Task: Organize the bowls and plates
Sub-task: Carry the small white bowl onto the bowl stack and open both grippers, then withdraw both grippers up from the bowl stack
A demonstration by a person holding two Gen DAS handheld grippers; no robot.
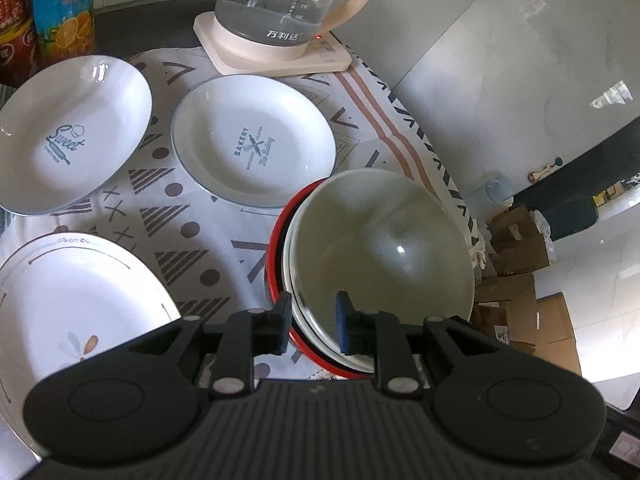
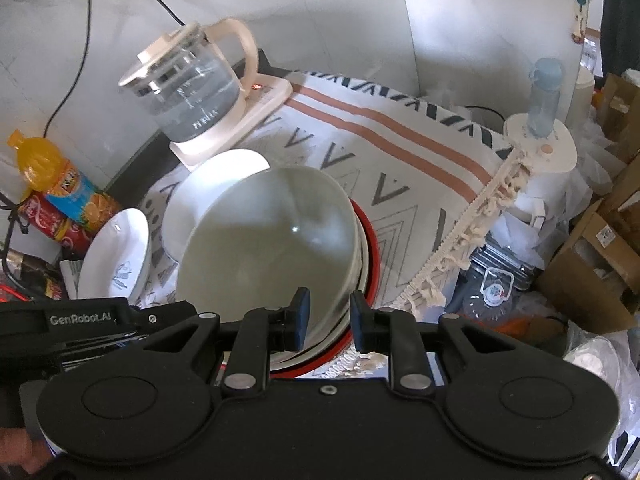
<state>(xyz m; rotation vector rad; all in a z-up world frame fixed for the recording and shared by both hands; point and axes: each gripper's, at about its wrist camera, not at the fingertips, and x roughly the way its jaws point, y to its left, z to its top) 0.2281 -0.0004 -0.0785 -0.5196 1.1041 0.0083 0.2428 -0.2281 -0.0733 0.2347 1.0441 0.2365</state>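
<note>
Both hand-held grippers straddle the bowl stack's rim.
Left hand-held gripper [image 1: 312,322] and right hand-held gripper [image 2: 329,320] stand narrowly parted, pads off the bowl stack [image 1: 380,240] near the table's [image 1: 224,216] right edge.

A dark table [image 1: 160,4] carries a patterned cloth [image 1: 224,236]. On the cloth, seen from the left gripper's camera: a kettle base [image 1: 280,60] at twelve o'clock, three white plates [image 1: 256,140] from nine to eleven, stacked bowls [image 1: 380,248] at centre.
</note>
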